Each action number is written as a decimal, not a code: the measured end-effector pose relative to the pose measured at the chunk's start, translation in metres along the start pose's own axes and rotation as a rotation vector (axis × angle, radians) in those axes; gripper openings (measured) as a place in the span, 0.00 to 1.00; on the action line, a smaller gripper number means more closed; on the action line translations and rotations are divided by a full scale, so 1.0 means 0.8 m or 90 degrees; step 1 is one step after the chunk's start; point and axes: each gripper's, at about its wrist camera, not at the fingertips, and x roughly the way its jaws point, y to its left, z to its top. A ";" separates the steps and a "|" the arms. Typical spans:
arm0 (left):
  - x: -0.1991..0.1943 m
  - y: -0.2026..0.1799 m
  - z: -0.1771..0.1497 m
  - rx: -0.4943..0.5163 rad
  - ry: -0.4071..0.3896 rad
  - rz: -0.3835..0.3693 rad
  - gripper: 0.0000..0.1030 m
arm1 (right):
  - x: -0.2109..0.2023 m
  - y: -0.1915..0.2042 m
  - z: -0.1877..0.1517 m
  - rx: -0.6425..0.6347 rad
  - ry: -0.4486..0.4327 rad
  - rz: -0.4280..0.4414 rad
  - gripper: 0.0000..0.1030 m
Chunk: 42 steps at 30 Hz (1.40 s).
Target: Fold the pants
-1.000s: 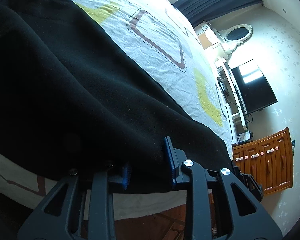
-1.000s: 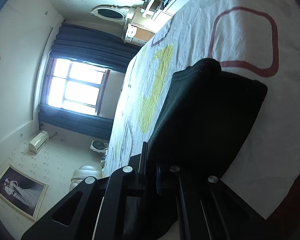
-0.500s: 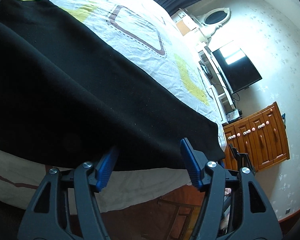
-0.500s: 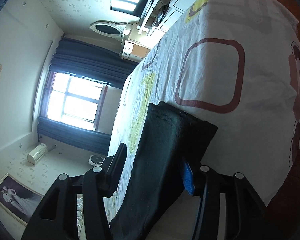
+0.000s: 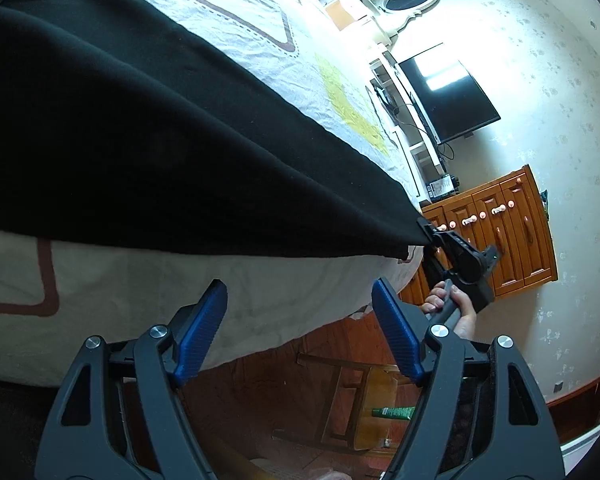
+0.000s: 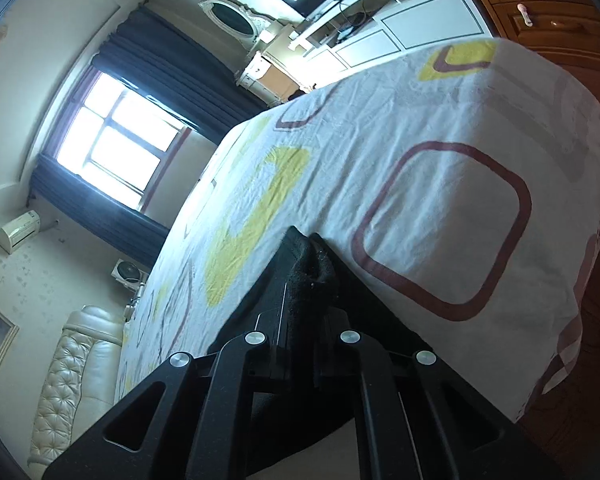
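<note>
Black pants [image 5: 148, 136] lie spread on a bed with a white sheet [image 5: 260, 36] printed with brown and yellow shapes. My left gripper [image 5: 300, 312] is open and empty, its blue pads just below the pants' near edge. In the left wrist view the right gripper [image 5: 428, 236] is seen pinching the far corner of the pants. In the right wrist view my right gripper [image 6: 306, 264] is shut on a bunched bit of black pants fabric [image 6: 308, 276] above the sheet [image 6: 440, 216].
A wooden dresser [image 5: 508, 232] and a wall TV [image 5: 448, 96] stand beyond the bed's foot. A stool [image 5: 352, 400] sits on the wood floor below. A window with dark curtains [image 6: 112, 140] and a padded headboard [image 6: 68, 376] are on the far side.
My left gripper let go of the pants edge, opened and pulled back off the bed. My right gripper, open half a second ago, has shut on the pants' corner.
</note>
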 end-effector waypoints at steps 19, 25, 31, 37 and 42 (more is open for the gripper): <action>-0.185 0.141 0.031 -0.115 -0.181 0.108 0.80 | 0.046 0.077 -0.143 0.155 0.203 0.263 0.66; -0.192 0.150 0.027 -0.114 -0.172 0.105 0.80 | 0.076 0.157 -0.211 0.075 0.319 0.293 0.70; -0.204 0.150 0.033 -0.103 -0.162 0.092 0.80 | 0.111 0.208 -0.248 0.050 0.405 0.298 0.73; -0.220 0.160 0.037 -0.092 -0.148 0.109 0.80 | 0.125 0.251 -0.304 0.013 0.482 0.291 0.74; -0.242 0.177 0.034 -0.108 -0.151 0.116 0.81 | 0.146 0.296 -0.339 0.002 0.526 0.277 0.74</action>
